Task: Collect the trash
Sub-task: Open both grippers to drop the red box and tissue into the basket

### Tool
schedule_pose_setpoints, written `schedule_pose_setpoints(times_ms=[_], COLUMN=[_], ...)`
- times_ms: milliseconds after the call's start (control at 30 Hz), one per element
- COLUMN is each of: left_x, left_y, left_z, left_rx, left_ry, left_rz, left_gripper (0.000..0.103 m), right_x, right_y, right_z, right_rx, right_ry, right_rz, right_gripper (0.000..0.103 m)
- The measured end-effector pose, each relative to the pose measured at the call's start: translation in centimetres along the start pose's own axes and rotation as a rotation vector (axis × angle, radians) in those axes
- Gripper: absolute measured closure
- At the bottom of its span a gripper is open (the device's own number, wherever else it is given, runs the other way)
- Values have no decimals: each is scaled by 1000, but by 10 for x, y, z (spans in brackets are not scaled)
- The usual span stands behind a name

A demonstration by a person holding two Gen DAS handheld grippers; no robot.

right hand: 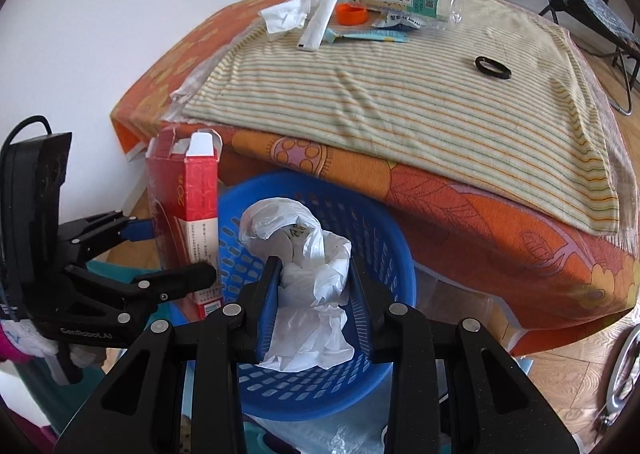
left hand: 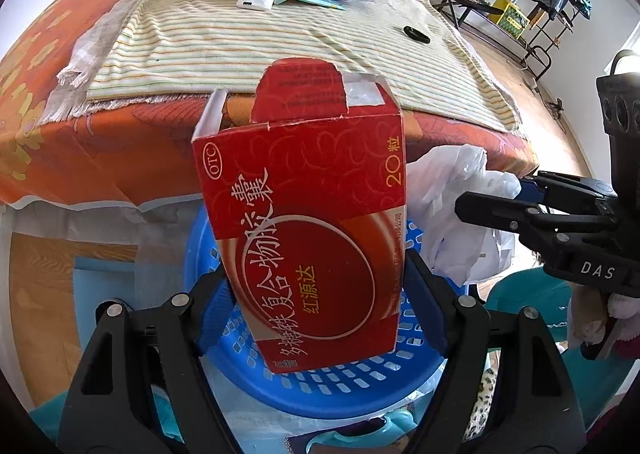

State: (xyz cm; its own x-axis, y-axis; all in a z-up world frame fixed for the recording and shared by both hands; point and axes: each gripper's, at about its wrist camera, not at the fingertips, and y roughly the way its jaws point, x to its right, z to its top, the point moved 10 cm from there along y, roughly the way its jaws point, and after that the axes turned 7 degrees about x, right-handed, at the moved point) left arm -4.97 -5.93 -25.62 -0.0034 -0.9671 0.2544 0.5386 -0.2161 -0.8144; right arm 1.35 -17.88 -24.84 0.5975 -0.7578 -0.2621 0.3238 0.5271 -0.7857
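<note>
Both grippers hold trash over the round blue perforated plastic basket [right hand: 320, 382].
Left gripper [left hand: 316, 290] jaws clamp an upright red cardboard medicine box [left hand: 304, 222], top flaps open; right gripper [right hand: 314, 294] jaws pinch a crumpled white plastic bag [right hand: 304, 294].

The left gripper [left hand: 316, 286] points forward, its jaws closed against both sides of an upright red box [left hand: 308, 214]. The right gripper [right hand: 316, 294] sits just to its right, level with it, jaws pinching a crumpled white bag [right hand: 304, 286]. A bit of gloved hand shows behind each gripper body
</note>
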Motion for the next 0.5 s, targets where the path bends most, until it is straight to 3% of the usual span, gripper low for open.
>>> schedule_pose_setpoints(times_ms=[133,233,500], left_x=[0,-1,1], left_y=[2,3,7], left_z=[0,2,-1], left_rx=[-6,-4,-20], left_ry=[7,29,62], left_rz=[2,13,19], left_gripper=[23,23,23], right_x=[-1,1,5], right_y=[5,7,7], right_z=[-1,-2,-1], right_rx=[-13,-32,-36], right_ry=[-4,9,37], right_rz=[-7,-8,-6], right_gripper=[68,56,55])
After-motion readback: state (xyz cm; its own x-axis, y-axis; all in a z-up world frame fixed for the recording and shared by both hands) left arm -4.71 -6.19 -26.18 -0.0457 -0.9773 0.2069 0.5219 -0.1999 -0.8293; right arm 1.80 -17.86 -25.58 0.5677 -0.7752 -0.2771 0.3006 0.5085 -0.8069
